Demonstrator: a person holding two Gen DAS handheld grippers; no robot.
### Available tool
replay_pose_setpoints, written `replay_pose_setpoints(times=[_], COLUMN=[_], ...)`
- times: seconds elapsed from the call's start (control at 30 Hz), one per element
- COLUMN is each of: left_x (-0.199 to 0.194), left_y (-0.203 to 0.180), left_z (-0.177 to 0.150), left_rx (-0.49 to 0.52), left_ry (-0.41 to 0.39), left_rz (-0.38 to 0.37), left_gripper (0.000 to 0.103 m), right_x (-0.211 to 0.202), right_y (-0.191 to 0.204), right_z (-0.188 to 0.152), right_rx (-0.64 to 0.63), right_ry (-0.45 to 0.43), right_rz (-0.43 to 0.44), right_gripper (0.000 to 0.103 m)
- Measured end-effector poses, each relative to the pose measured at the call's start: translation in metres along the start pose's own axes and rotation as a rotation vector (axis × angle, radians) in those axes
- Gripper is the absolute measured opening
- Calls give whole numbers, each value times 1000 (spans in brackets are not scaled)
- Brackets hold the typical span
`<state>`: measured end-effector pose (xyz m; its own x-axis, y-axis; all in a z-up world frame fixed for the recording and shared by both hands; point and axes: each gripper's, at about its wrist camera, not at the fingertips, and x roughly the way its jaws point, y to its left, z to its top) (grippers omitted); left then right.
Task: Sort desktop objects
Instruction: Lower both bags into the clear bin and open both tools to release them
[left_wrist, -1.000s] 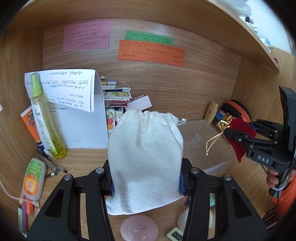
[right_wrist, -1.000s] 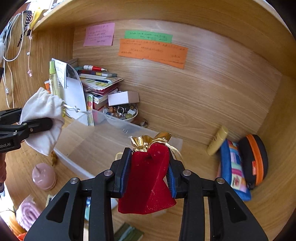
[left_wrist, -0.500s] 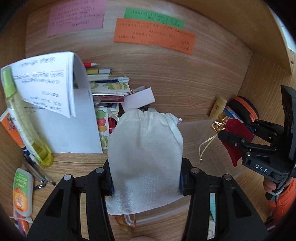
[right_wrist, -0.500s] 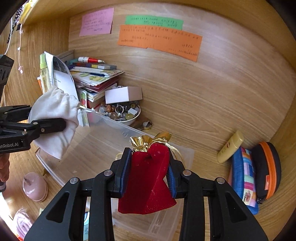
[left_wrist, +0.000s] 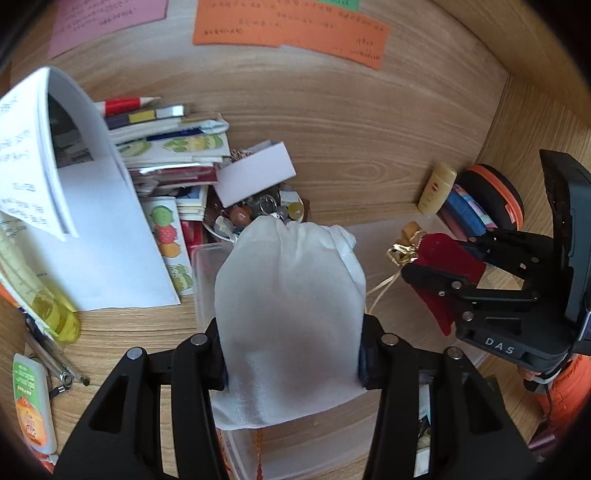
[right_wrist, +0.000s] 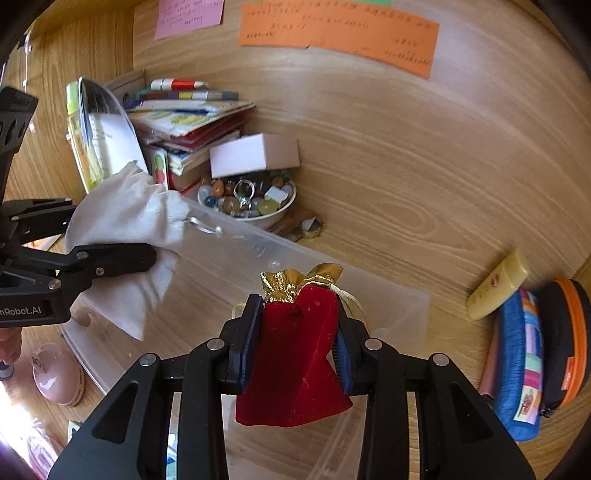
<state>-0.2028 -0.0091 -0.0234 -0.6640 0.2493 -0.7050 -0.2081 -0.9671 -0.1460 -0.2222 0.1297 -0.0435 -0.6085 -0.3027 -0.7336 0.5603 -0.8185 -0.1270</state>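
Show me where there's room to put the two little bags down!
Best spot: the clear bin's bare bottom, below the white pouch and red pouch. Also bare desk between the trinket bowl and yellow tube. The book stack corner is crowded.

**Both grippers closed, each holding a pouch**

The left gripper (left_wrist: 291, 354) has its two black fingers (left_wrist: 207, 354) pressed against the sides of a white pouch (left_wrist: 288, 314), which stands up between them and rises past the fingertips. The right gripper (right_wrist: 295, 350) clamps a red pouch (right_wrist: 295, 362) the same way, its gathered gold top above the fingertips and its base hanging below them. Seen from the right wrist camera, the left gripper reaches in from the left side with its fingers level. A bit of the person's hand (left_wrist: 532, 373) shows under the right gripper's body in the left wrist view.
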Motion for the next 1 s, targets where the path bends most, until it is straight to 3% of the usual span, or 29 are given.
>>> replay_pose_setpoints(times=[0.43,0.83,0.93,1.0], left_x=[25,34,34,33], left_y=[-4,-11,-11,-11], left_z=[-9,-9,-9,-9], left_rx=[38,103,110,109], left_ry=[113,153,157,154], left_rz=[-31,-14,-15,-12], left_gripper=[48,50,56,61], right_x=[20,27,27,25], right_y=[17,26,26,26], right_z=[-7,-6,-6,-5], right_rx=[-117,-166,-169,-167], right_ry=[77,133,142,137], right_rz=[-27,-46,-54,-61], right_gripper=[32,34,37,47])
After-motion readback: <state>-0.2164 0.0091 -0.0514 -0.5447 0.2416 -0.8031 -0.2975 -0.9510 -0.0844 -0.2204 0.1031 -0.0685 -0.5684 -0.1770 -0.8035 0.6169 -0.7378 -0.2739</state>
